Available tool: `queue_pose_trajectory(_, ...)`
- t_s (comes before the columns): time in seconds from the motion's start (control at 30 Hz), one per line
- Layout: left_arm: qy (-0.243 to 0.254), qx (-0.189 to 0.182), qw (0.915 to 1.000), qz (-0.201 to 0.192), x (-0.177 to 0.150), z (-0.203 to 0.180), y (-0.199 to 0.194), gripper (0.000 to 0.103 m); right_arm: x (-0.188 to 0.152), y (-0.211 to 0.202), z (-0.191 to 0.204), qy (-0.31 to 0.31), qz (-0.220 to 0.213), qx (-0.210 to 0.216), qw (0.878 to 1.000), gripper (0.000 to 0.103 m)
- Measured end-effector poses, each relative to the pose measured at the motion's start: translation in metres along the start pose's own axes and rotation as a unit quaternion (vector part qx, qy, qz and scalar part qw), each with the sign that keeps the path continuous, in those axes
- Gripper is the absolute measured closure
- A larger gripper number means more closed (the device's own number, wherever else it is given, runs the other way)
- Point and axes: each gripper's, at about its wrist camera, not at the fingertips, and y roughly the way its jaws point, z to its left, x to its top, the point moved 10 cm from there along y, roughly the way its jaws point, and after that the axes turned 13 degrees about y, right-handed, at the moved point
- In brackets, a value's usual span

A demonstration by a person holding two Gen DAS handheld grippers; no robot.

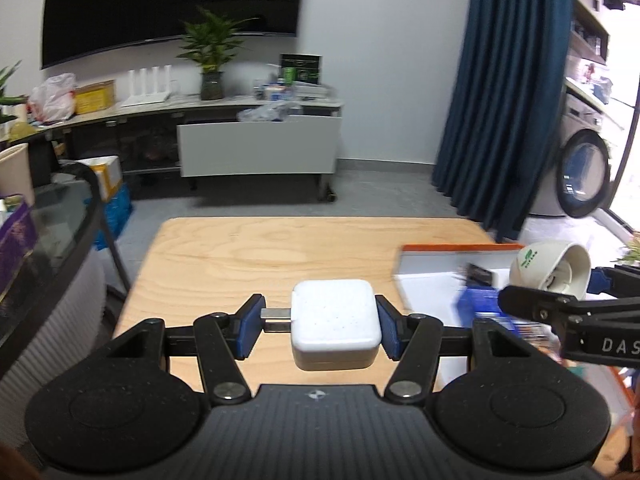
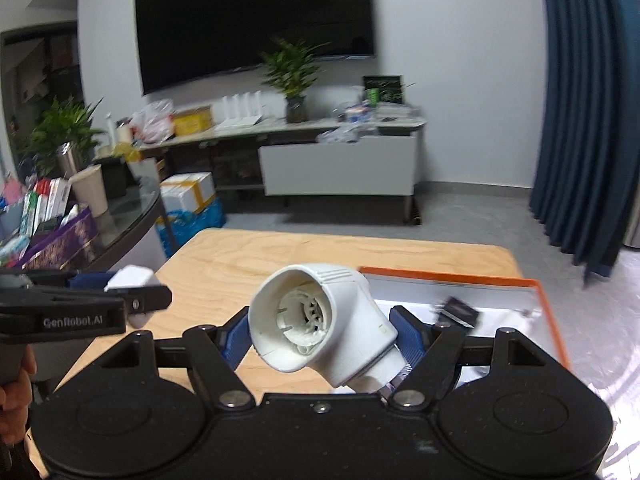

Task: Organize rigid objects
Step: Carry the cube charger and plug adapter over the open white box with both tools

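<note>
- Up above a light wooden table (image 1: 248, 256), the left gripper (image 1: 320, 326) is clenched on a white square charger (image 1: 334, 326); its blue pads (image 1: 387, 330) press on the charger's right side and on the metal prongs that stick out toward the left pad.
- Seen from the right wrist view, that same left gripper (image 2: 132, 292) shows at the left edge with the charger (image 2: 130, 278) between its fingers, and part of a person's hand (image 2: 16, 384) grips its handle.
- The right gripper (image 2: 320, 340) is grasping a white elbow-shaped plastic fitting (image 2: 320, 320), tilted so that its wide round mouth faces the camera and the narrower end points down to the right; the blue pads sit against both sides.
- From the left wrist view, the right gripper (image 1: 560, 288) reaches in from the right edge with the fitting (image 1: 548, 266) above an orange-rimmed tray (image 1: 460, 247).
- That tray (image 2: 448, 274) lies on the right part of the table (image 2: 224, 264); a small dark item (image 2: 458, 312) lies inside, too blurred to identify.
- Both held things hang clear of the tabletop, well apart from each other.
</note>
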Motion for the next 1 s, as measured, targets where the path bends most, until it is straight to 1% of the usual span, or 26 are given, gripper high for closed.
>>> queue_pose_trajectory(0.17, 0.015, -0.024, 0.9996, -0.007, 0.008, -0.038, -0.008, 0.044, 0.006, -0.032, -0.033, 0.023, -0.024, -0.024, 0.999, 0.016)
queue_pose_trajectory(0.3, 0.029, -0.046, 0.9985, -0.01, 0.011, -0.066, -0.008, 0.044, 0.001, -0.051, -0.058, 0.042, -0.031, -0.039, 0.998, 0.016)
queue_pose_trajectory(0.47, 0.046, -0.063, 0.9969, -0.011, 0.014, -0.094, -0.005, 0.044, -0.006, -0.068, -0.079, 0.052, -0.036, -0.052, 0.997, 0.016)
queue_pose_trajectory(0.73, 0.056, -0.078, 0.9953, -0.014, 0.02, -0.124, -0.001, 0.044, -0.006, -0.084, -0.098, 0.064, -0.045, -0.059, 0.995, 0.016)
queue_pose_trajectory(1.0, 0.051, -0.078, 0.9956, -0.001, 0.015, -0.137, 0.005, 0.044, -0.009, -0.089, -0.109, 0.071, -0.044, -0.061, 0.995, 0.016)
